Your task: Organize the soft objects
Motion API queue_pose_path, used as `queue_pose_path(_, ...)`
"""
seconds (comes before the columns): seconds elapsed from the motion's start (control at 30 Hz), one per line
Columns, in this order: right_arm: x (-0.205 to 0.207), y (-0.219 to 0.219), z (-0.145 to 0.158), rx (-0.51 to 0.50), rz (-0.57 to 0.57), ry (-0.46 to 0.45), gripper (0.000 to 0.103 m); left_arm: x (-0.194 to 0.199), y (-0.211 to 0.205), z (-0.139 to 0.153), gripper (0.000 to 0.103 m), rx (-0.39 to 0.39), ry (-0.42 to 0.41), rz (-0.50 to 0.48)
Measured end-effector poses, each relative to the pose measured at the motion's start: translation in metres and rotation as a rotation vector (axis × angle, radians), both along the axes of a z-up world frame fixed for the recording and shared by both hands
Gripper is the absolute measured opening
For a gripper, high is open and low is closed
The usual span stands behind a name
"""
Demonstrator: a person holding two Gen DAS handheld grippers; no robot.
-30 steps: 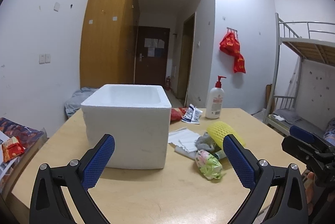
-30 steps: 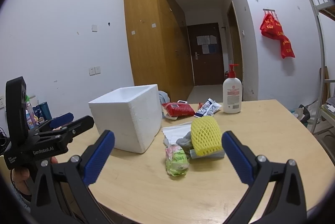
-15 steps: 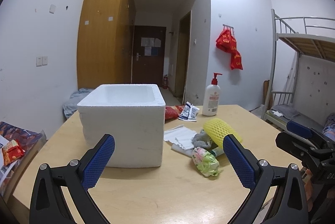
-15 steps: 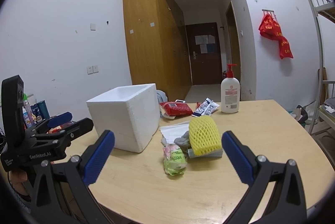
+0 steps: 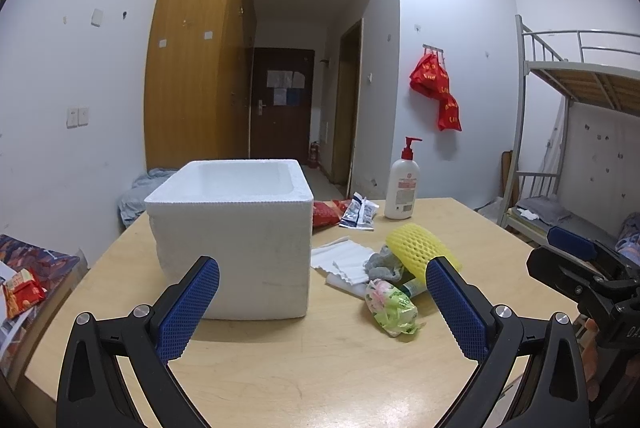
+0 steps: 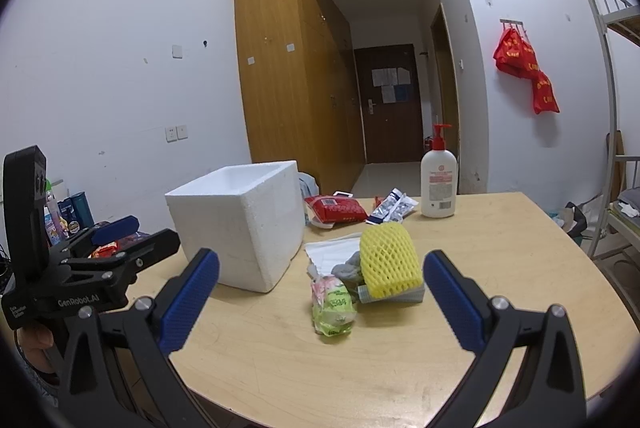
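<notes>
Clutter lies straight ahead of your right gripper: the green-and-pink packet sits nearest, long axis pointing roughly away from you, with the yellow foam net just behind it. Your left gripper faces the foam box instead, so the right is probably nearer (fisheye distorts depth). Both sets of fingers stand wide apart, holding nothing, above the surface.
</notes>
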State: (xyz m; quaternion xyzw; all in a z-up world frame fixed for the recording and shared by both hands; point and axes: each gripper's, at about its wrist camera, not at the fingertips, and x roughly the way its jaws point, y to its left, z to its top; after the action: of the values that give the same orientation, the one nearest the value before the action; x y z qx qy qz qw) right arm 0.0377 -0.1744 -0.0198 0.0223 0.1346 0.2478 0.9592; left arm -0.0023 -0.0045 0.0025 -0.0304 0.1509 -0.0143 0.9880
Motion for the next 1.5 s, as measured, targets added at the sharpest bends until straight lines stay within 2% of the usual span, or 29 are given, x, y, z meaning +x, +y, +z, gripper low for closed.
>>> queue_pose_path(0.5, 0.003, 0.0, -0.001, 0.0, 0.001, 0.005, 0.103, 0.004, 0.0, -0.002, 0.103, 0.001, 0.009, -0.008)
queue_pose_path(0.8, 0.014, -0.004, 0.0, -0.019, -0.011, 0.005, 0.103, 0.019, -0.005, -0.004, 0.103, 0.005, 0.017, -0.046)
queue_pose_path(1.07, 0.037, -0.009, -0.006, -0.039, -0.007, 0.045, 0.103, 0.041, -0.023, -0.016, 0.103, 0.01, 0.054, -0.127)
queue_pose_path(1.33, 0.06, -0.015, -0.015, -0.082, -0.048, 0.076, 0.103, 0.066, -0.038, -0.032, 0.103, -0.019, 0.129, -0.207)
queue_pose_path(1.5, 0.07, -0.022, -0.019, -0.091, -0.056, 0.092, 0.103, 0.078, -0.046, -0.039, 0.103, -0.007, 0.164, -0.215)
